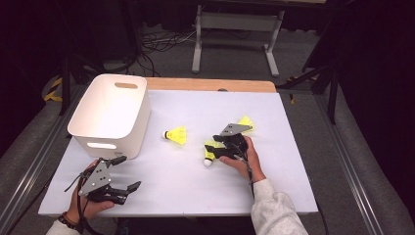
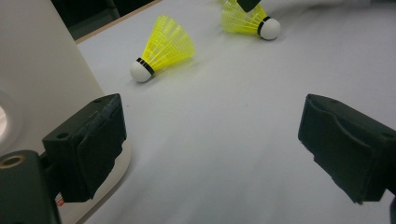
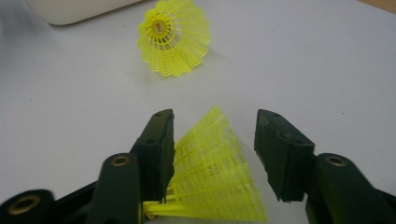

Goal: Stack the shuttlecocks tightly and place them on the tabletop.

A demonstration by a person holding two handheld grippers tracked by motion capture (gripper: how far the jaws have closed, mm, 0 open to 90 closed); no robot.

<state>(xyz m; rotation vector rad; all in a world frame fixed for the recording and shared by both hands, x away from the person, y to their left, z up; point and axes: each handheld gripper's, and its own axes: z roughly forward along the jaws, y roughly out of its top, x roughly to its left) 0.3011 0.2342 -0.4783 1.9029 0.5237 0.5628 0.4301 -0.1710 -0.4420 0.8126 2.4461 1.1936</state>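
The right gripper (image 3: 212, 140) sat with jaws partly open around a shuttlecock's (image 3: 215, 182) skirt on the table (image 1: 293, 147), not clamped. Another shuttlecock (image 1: 176, 135) lay mid-table beside the bin (image 1: 110, 115). The left gripper (image 2: 210, 140) gaped wide, empty, near the bin

We see a white bin (image 1: 110, 113) far left, three yellow shuttlecocks mid-table – one (image 1: 175, 135) lying alone, right gripper (image 1: 216, 148) over another (image 1: 210, 152).
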